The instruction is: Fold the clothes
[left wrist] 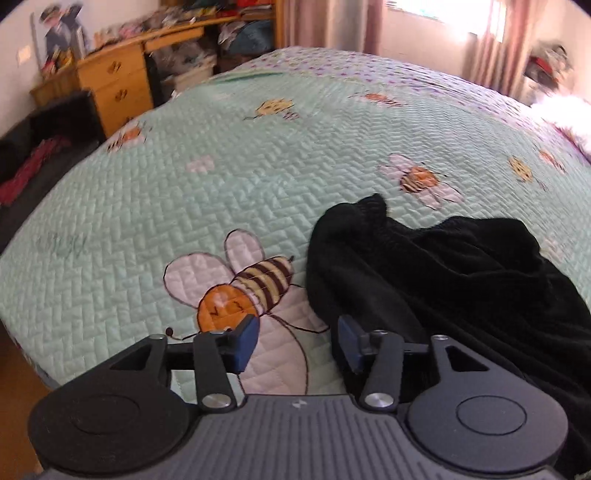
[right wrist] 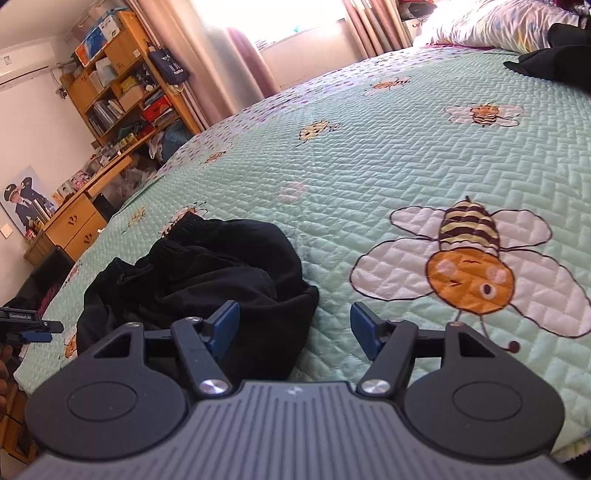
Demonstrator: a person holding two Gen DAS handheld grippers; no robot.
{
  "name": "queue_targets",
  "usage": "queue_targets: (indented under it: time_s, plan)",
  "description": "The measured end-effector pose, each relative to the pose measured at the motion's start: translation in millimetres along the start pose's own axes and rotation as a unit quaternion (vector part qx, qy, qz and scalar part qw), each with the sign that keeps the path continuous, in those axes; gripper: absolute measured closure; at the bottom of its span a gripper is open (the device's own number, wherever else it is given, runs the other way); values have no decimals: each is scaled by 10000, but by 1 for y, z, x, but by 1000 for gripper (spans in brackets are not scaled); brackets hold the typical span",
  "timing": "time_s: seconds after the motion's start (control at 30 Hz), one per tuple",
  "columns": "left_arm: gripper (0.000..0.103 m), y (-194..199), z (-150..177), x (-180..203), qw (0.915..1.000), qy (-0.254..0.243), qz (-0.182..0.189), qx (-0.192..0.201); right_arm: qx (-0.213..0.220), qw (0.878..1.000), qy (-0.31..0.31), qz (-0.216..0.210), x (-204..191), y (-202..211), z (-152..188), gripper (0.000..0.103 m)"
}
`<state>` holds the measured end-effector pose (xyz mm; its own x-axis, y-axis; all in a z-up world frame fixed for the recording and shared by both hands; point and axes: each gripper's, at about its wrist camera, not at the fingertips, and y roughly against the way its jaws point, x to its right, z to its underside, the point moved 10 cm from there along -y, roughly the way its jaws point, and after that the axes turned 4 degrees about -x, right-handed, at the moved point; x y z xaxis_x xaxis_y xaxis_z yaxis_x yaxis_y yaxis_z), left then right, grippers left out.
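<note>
A crumpled black garment (left wrist: 443,280) lies in a heap on the mint-green bee-print quilt (left wrist: 184,206), near the bed's front edge. My left gripper (left wrist: 297,341) stands open just left of the heap, with only quilt between its blue pads; its right finger sits against the cloth's edge. In the right wrist view the same black garment (right wrist: 207,266) lies ahead and to the left. My right gripper (right wrist: 294,326) is open, its left finger over the heap's near edge, and its jaws hold nothing. The left gripper (right wrist: 48,330) shows at that view's far left edge.
A second dark garment (right wrist: 554,62) lies far up the quilt (right wrist: 369,166) beside a floral duvet (right wrist: 498,22). A wooden desk (left wrist: 114,81) and cluttered shelves (right wrist: 122,74) stand past the bed's left side. A dark bench with red cloth (left wrist: 33,166) sits by the bed.
</note>
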<state>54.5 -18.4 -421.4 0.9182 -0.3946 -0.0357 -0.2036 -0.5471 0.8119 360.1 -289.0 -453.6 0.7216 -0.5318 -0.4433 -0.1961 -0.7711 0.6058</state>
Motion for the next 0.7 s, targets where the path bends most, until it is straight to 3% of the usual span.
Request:
queue_targets:
  time_s: [0.27,0.5,0.57,0.7]
  plan:
    - [31,15,15,61,9965,-815,-157,94,-453,9986,288,25,-17,-21,14,35]
    - [28,29,23,79,9954,-947,49,104,-637,9955,672,-203,-52,-37,24,35]
    - [26,33,24,79,9953,-958,54,152,-642,9949,746,-236,-59,-37,27,43]
    - [25,38,24,78,9958,-898,97,175,-551,9931,1001,-250,-75,-32,29,79]
